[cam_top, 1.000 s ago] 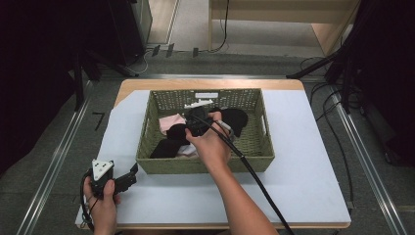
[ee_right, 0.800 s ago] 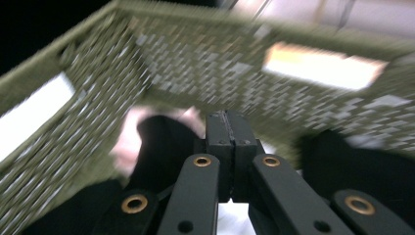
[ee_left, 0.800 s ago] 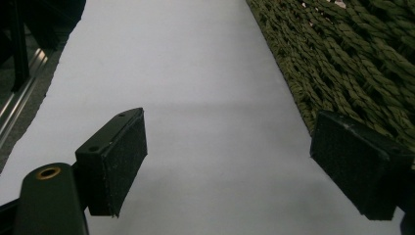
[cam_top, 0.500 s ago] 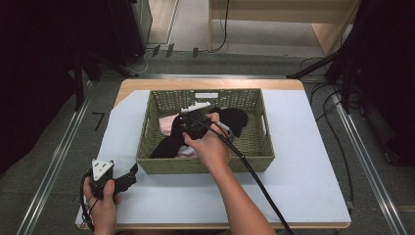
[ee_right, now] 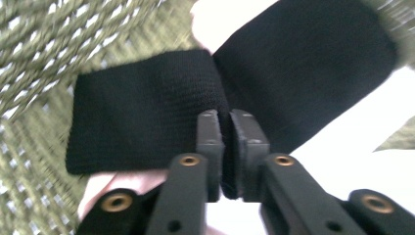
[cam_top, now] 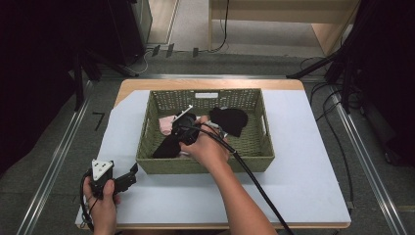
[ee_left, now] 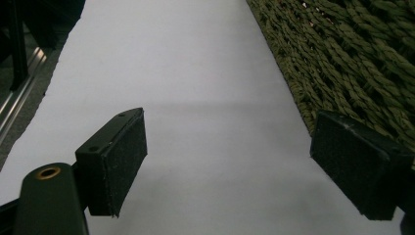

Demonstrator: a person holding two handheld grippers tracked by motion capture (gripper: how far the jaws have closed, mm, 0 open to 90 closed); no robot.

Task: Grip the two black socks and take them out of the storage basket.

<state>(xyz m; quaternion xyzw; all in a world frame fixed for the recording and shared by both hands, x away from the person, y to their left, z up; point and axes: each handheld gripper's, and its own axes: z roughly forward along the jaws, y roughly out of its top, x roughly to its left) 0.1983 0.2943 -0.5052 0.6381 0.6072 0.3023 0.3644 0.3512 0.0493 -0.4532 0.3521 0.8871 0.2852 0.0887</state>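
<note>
In the right gripper view my right gripper (ee_right: 229, 132) is shut, its jaws having just closed, and a fold of a black knitted sock (ee_right: 142, 112) is pinched between the pads. From above, that gripper (cam_top: 177, 137) reaches down into the left half of the green woven basket (cam_top: 205, 164), with the black sock (cam_top: 166, 146) trailing toward the front left corner. My left gripper (cam_top: 131, 179) rests low over the white table cover at the front left, outside the basket. Its jaws (ee_left: 230, 161) stand wide open with nothing between them.
A second black garment (cam_top: 229, 120) and a pink cloth (cam_top: 166, 125) also lie in the basket. The basket wall (ee_left: 342, 63) runs close along the left gripper's right side. A white cover (cam_top: 303, 161) spreads over the table around the basket. The right gripper's cable (cam_top: 254, 181) trails across the front rim.
My right hand has shifted left and a little lower inside the basket, onto the black sock. The left hand has stayed where it was.
</note>
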